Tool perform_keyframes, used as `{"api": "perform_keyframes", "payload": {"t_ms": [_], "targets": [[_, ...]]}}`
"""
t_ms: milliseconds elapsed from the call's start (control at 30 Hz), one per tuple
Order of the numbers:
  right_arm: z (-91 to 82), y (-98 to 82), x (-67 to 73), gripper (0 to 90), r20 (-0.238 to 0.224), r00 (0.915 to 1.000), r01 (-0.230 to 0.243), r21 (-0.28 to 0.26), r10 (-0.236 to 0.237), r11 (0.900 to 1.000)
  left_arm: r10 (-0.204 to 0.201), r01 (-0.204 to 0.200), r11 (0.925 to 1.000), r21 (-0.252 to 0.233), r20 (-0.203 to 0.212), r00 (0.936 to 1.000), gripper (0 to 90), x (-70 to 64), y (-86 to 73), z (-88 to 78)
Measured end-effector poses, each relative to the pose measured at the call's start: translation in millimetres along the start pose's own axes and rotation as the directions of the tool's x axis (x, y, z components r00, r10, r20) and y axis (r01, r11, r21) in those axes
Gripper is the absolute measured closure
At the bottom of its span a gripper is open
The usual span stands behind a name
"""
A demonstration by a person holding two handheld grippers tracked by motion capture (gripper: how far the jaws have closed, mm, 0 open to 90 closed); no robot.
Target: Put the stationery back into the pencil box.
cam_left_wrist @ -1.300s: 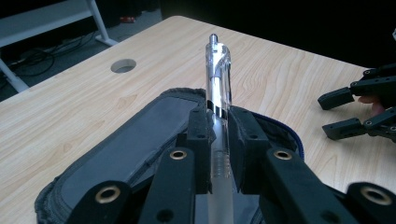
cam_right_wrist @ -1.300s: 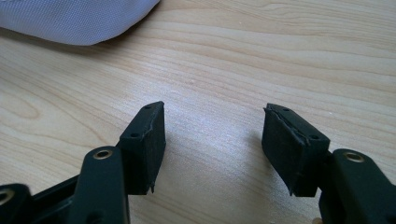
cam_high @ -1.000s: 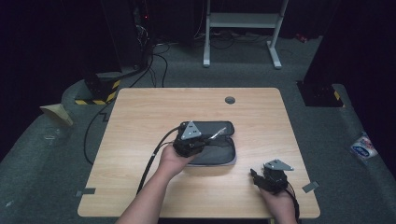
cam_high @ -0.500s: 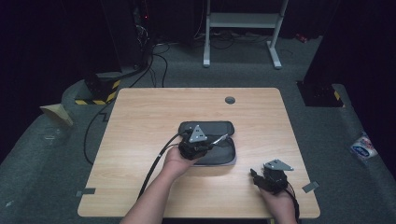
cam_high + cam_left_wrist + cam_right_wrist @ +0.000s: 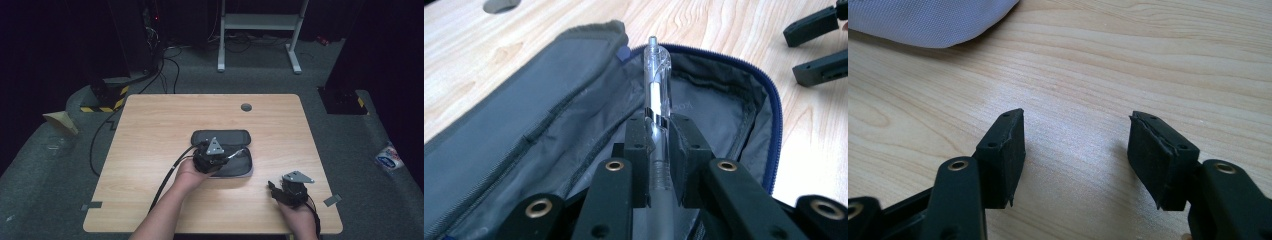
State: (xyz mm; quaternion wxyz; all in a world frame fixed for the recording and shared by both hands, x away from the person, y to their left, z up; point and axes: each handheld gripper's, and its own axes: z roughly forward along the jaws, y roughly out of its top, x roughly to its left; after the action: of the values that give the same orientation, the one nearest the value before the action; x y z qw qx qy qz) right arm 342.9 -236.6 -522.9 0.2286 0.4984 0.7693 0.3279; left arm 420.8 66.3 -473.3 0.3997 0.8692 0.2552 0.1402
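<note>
An open grey pencil case with a blue zip lies at the middle of the wooden table. My left gripper hangs over its open half, shut on a clear pen. In the left gripper view the pen stands between the pads and points into the grey lining of the case. My right gripper rests near the table's front right, open, with bare wood between its jaws. A corner of the case shows at the top left of the right gripper view.
A small grey round grommet sits in the table near its far edge. Black cables trail from the left gripper across the table. Beyond the table stands a white frame on the dark floor.
My left gripper has come down and to the right with the pen, closer to the case's open half. The right gripper has stayed where it was.
</note>
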Motion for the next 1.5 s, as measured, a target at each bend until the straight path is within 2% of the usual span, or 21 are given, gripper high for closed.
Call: {"api": "perform_keyframes", "payload": {"t_ms": [100, 267, 367, 533, 767, 933, 1100, 1200, 1233, 1333, 1400, 1500], "targets": [[0.0, 0.0, 0.0, 39.5, 0.0, 1.0, 0.0, 0.0, 0.0, 1.0, 0.018, -0.018, 0.9998, 0.012, 0.004, 0.9998, 78.9, -1.1, -0.7, 0.4], [-0.1, 0.0, 0.1, 39.5, -0.001, 1.0, 0.0, 0.0, 0.0, 1.0, 0.011, -0.012, 0.9996, 0.027, 0.017, 0.9998, 78.4, -0.2, -2.1, 1.6], [-0.1, -0.1, 0.2, 39.5, -0.001, 1.0, -0.001, 0.0, 0.001, 1.0, -0.02, 0.02, 0.9997, 0.01, 0.013, 0.9997, 67.1, 1.8, -2.9, -0.1], [-0.1, -0.1, 0.2, 39.5, -0.001, 1.0, -0.002, 0.001, 0.002, 1.0, -0.034, 0.034, 0.9994, 0.0, -0.008, 0.9994, 65.2, 3.1, -4.6, -4.2], [0.0, 0.0, 0.0, 39.5, -0.001, 1.0, 0.001, 0.0, -0.001, 1.0, -0.08, 0.08, 0.9966, -0.02, -0.029, 0.9964, 59.6, 5.0, -10.3, -14.1], [0.0, 0.0, 0.0, 39.5, -0.002, 1.0, 0.0, 0.0, 0.0, 1.0, -0.141, 0.139, 0.9889, -0.053, -0.034, 0.9895, 50.8, 5.5, -16.0, -23.7], [0.0, 0.0, 0.0, 39.4, -0.001, 1.0, -0.001, 0.0, 0.001, 1.0, -0.174, 0.168, 0.9824, -0.081, -0.064, 0.9827, 42.8, 6.7, -20.9, -36.3], [0.0, 0.0, 0.1, 39.5, -0.001, 1.0, -0.002, 0.001, 0.002, 1.0, -0.195, 0.188, 0.9766, -0.104, -0.058, 0.9791, 39.1, 8.7, -23.7, -43.8], [0.0, 0.0, 0.1, 39.4, -0.002, 1.0, -0.002, 0.0, 0.002, 1.0, -0.2, 0.193, 0.9753, -0.108, -0.06, 0.9779, 36.9, 9.4, -25.0, -45.9], [0.0, 0.0, -0.1, 39.4, -0.002, 1.0, 0.0, 0.0, 0.0, 1.0, -0.237, 0.229, 0.9676, -0.105, -0.07, 0.9689, 24.9, 11.8, -30.5, -50.9], [0.0, 0.0, 0.0, 39.5, -0.002, 1.0, 0.0, 0.0, 0.0, 1.0, -0.243, 0.234, 0.9666, -0.105, -0.082, 0.9666, 17.2, 13.4, -35.6, -54.4], [0.0, 0.0, 0.1, 39.4, -0.002, 1.0, -0.002, 0.001, 0.002, 1.0, -0.255, 0.242, 0.9637, -0.112, -0.114, 0.9603, 14.1, 17.1, -45.8, -59.4]]}}
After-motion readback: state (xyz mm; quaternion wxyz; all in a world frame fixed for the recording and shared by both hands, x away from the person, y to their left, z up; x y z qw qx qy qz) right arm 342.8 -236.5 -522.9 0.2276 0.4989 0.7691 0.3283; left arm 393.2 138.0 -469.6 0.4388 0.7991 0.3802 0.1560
